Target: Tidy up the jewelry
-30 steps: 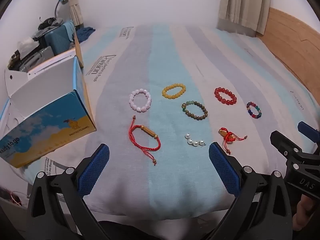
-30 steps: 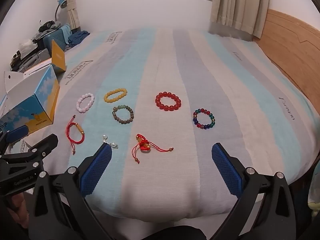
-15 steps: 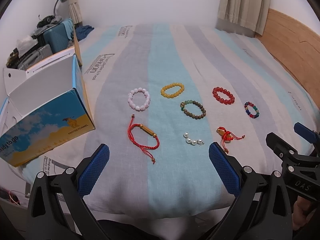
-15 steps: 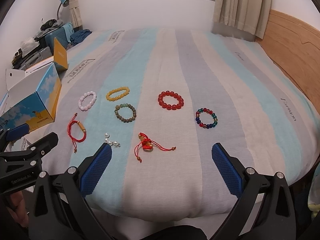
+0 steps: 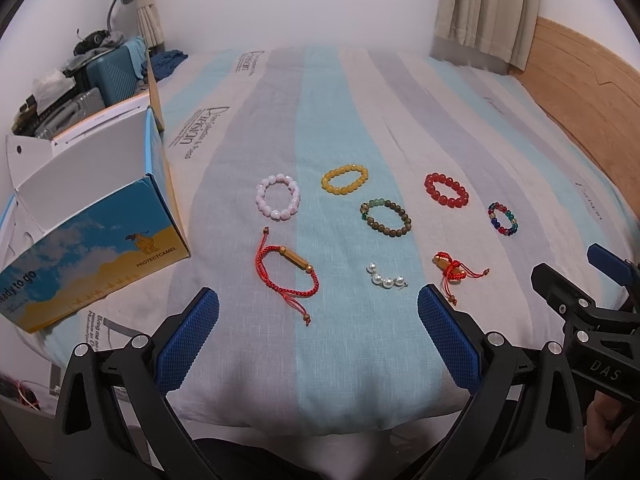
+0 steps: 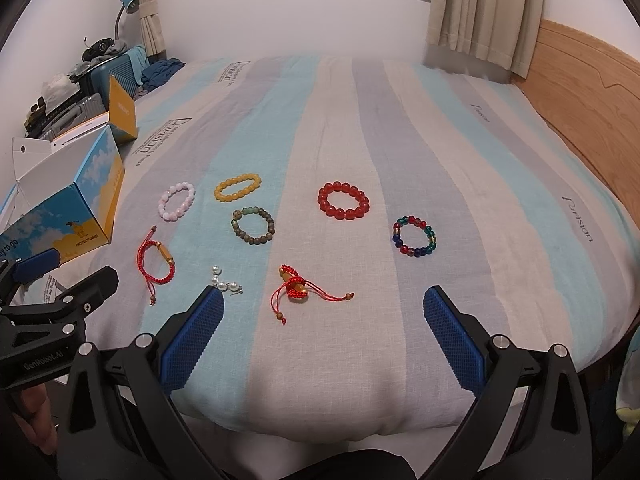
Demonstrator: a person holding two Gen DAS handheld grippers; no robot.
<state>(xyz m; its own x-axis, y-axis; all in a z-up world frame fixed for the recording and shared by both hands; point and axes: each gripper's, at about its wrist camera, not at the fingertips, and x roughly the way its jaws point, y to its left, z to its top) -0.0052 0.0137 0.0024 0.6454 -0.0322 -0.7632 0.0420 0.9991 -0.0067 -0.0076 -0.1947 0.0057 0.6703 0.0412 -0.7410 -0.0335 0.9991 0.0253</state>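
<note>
Bracelets all lie loose on the bed (image 5: pixel 320 380): pink (image 5: pixel 278 197), yellow (image 5: pixel 344 179), red beads (image 5: pixel 445 195), multicolour (image 5: pixel 503 219), two red cords, pearl piece (image 5: pixel 386 279) nearest me. Open box (image 5: pixel 92 216) sits at left. I have left gripper (image 5: pixel 318 338) and right gripper (image 6: pixel 322 336) hovering at the near edge, fingers spread wide, holding nothing. Risk: soft sheet bunching under the fingers, or a cord (image 6: pixel 298 290) tail snagging a neighbour

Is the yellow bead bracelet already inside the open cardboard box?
No, the yellow bead bracelet lies on the striped bedspread between the pink bead bracelet and the red bead bracelet, apart from the cardboard box.
</note>
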